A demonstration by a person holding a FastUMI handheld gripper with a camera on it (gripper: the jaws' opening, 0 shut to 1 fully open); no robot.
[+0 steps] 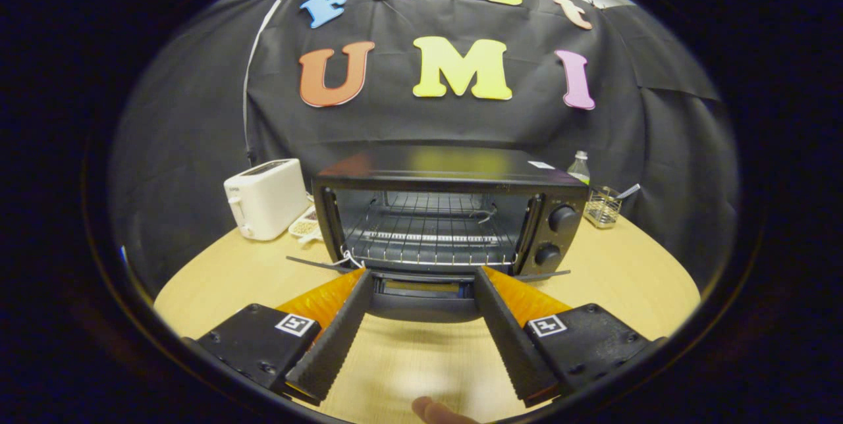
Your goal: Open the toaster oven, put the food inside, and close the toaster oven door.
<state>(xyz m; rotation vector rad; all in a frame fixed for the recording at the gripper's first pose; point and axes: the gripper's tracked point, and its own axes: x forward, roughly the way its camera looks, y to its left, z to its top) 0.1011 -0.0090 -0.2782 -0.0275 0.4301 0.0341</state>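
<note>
I am looking across a booth hung with black cloth, and in front of it a light wooden bench point(612, 279) with a rounded edge carries everything. The biggest thing on it is the toaster oven point(448, 213), black, sitting squarely ahead of my gripper point(421, 282). Its door point(421, 295) hangs folded down towards me, so I see straight into the cavity, where a wire rack point(428, 236) lies level. Two round knobs point(562, 218) sit one above the other on its right-hand panel. My gripper stands released, its fingers spread wide, their tips just at the lowered door's front edge, one near each end of it, with nothing held between them. Left of the oven, a white pop-up toaster point(265, 198) stands on the bench, and between the two lies a small dish point(306, 224) holding something pale that I cannot make out. Right of the oven, further back, sits a wire basket point(602, 207) with a utensil in it, and beside it a clear bottle point(579, 167). A fingertip point(435, 411) pokes in below the fingers.
</note>
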